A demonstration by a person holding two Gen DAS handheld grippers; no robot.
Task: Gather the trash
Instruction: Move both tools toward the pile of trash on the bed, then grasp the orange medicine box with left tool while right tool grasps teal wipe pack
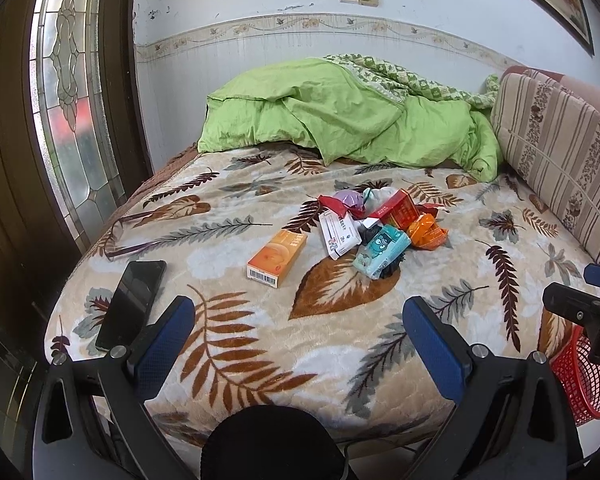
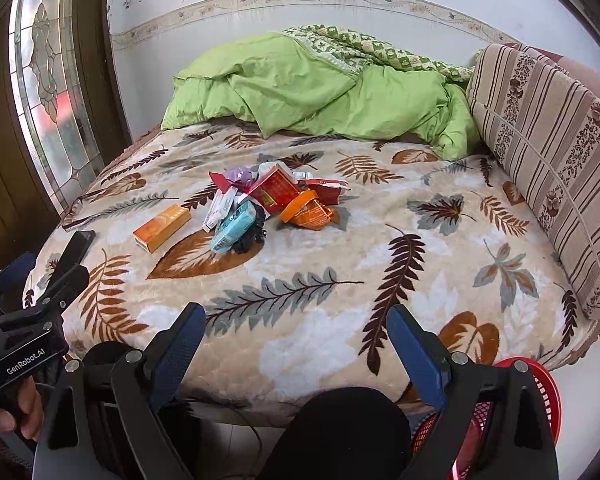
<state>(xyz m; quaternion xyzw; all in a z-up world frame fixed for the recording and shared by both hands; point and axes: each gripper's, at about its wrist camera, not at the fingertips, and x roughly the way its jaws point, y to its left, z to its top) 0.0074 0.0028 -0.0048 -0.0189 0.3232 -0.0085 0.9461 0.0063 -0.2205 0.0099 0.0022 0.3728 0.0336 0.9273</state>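
— What's on the bed (image 1: 340,344)?
— A phone (image 1: 132,304) at its left edge, then an orange box (image 1: 277,257), then the trash pile (image 1: 380,224) mid-bed.
— And the tools?
— Left tool (image 1: 300,336) and right tool (image 2: 296,340) both released, empty, over the near edge; a red basket (image 2: 540,392) sits below right.

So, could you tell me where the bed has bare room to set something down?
Free blanket lies between the trash pile and the striped cushion, and along the near edge before both open grippers. It is crowded around the pile, the orange box and the phone.
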